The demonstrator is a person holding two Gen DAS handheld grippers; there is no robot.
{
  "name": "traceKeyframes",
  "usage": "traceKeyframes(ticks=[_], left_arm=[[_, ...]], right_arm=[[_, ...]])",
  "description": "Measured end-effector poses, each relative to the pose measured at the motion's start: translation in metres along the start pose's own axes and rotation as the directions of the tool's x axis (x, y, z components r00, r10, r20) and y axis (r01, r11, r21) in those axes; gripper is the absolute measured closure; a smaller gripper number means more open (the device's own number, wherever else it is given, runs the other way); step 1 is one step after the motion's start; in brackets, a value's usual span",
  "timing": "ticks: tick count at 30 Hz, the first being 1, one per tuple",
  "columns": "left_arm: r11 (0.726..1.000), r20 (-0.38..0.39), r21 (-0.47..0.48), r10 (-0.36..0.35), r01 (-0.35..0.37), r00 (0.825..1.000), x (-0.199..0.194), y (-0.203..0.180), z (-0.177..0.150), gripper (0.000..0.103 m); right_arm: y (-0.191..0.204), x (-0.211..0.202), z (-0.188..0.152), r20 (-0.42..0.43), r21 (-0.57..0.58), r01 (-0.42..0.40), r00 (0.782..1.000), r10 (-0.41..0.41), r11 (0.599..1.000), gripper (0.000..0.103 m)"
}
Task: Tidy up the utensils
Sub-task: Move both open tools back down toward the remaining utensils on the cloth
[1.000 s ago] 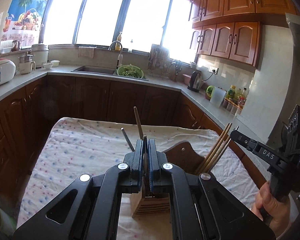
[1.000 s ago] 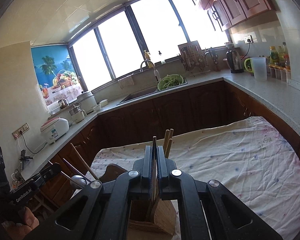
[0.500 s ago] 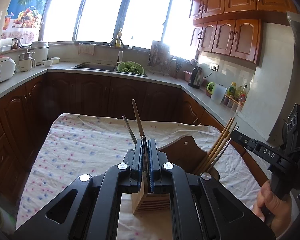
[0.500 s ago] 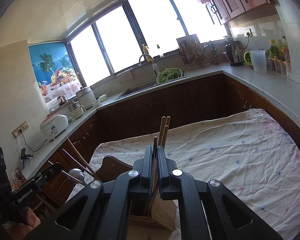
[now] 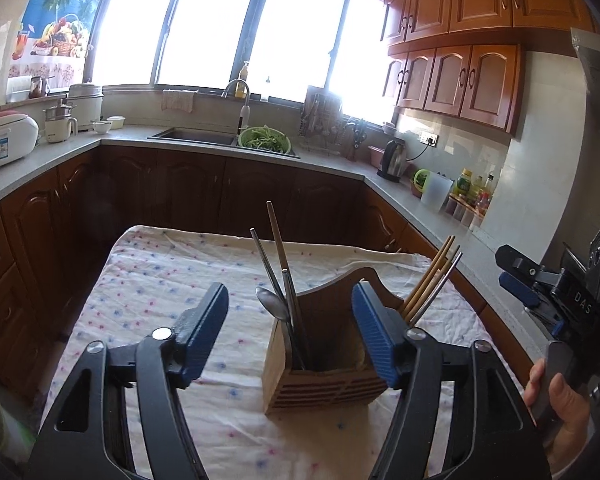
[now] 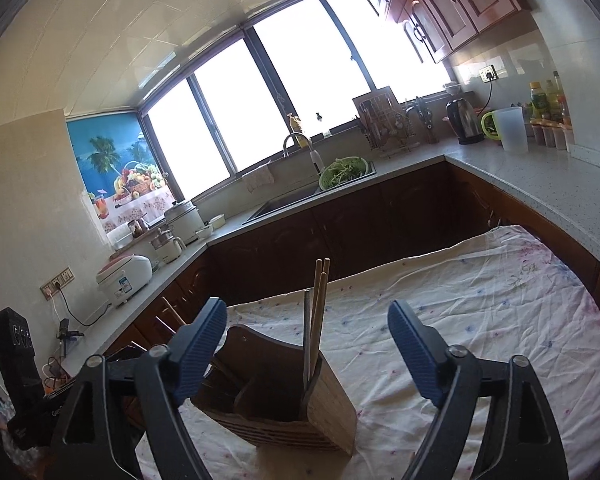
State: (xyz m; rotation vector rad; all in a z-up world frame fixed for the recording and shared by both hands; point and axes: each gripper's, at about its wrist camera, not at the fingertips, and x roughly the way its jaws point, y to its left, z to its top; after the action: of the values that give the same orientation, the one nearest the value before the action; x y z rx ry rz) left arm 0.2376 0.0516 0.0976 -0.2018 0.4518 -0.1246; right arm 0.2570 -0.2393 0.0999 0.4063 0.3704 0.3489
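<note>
Both grippers have just sprung apart: the left gripper [image 5: 290, 332] and the right gripper [image 6: 306, 348], pinched together a moment ago, now stand with blue fingers [image 5: 204, 336] wide and nothing pressed between them. Below them the wooden utensil holder [image 5: 324, 376] sits on the cloth-covered bench [image 5: 160, 280], holding a spoon [image 5: 274, 307], metal chopsticks [image 5: 266, 264] and wooden chopsticks [image 6: 320, 300].

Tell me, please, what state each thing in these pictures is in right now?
Left claw: just opened, nothing pressed.
Right claw: just opened, nothing pressed.
Wooden holder: upright on the cloth.
Spoon: standing in the holder, bowl up.
Wooden chopsticks: standing in the holder, leaning.
Tablecloth: spread, wrinkled.
</note>
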Motion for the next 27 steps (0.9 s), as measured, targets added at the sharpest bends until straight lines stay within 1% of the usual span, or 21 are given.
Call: traceKeyframes(ticks=[1, 4, 11, 18, 23, 27], left_arm=[[1.0, 0.008, -0.006, 0.005, -0.005, 1.0, -0.005, 0.001, -0.003, 0.021], [1.0, 0.01, -0.017, 0.014, -0.014, 1.0, -0.015, 0.002, -0.014, 0.016], [0.999, -0.04, -0.038, 0.012, -0.014, 0.999, -0.032, 0.002, -0.047, 0.015], [0.999, -0.107, -0.051, 0.006, -0.011, 0.994, -0.042, 0.0, -0.08, 0.015], [0.998, -0.133, -0.061, -0.014, 0.006, 0.991, -0.048, -0.005, -0.104, 0.015], [0.997, -0.168, -0.067, -0.035, 0.024, 0.985, -0.043, -0.014, -0.124, 0.015]], right_arm=[[-0.001, -0.005, -0.001, 0.006, 0.001, -0.002, 1.0, 0.002, 1.0, 0.006], [-0.006, -0.018, -0.008, 0.006, 0.001, -0.002, 1.0, 0.002, 1.0, 0.005], [-0.024, -0.045, -0.035, -0.03, 0.036, 0.036, 0.999, -0.035, 0.999, 0.004], [-0.049, -0.07, -0.074, -0.097, 0.089, 0.091, 0.992, -0.082, 0.992, 0.004], [-0.067, -0.09, -0.1, -0.117, 0.132, 0.131, 0.986, -0.116, 0.983, 0.004], [-0.078, -0.101, -0.12, -0.131, 0.159, 0.152, 0.983, -0.132, 0.976, 0.004]])
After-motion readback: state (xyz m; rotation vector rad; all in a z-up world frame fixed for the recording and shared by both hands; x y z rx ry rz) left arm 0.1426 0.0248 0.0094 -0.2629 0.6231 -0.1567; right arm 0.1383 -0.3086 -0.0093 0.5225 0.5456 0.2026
